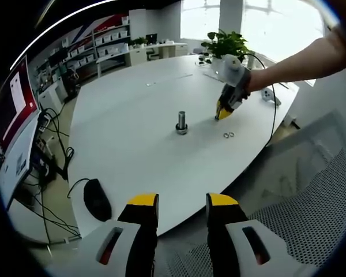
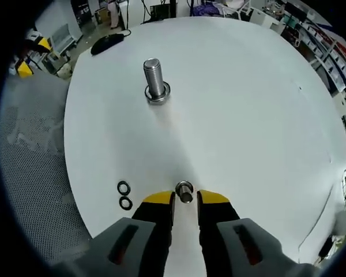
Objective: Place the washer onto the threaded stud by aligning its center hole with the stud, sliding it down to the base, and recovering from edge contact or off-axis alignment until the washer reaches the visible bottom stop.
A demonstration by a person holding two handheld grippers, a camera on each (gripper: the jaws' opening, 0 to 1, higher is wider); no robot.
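The right gripper [image 2: 185, 199] reached low over the white tabletop [image 2: 248, 115], fingers clamped on one washer [image 2: 184, 191]. The left gripper [image 1: 181, 203] hung back, fingers apart. One stud [image 2: 154, 79] stood at twelve o'clock (washer at its base); two spare washers [image 2: 124, 195] lay at nine.

An office: beyond the left tongs, a large white desk [image 1: 132, 133], shelves [image 1: 106, 40] of boxes, a monitor [image 1: 14, 124], a potted plant [image 1: 225, 43].
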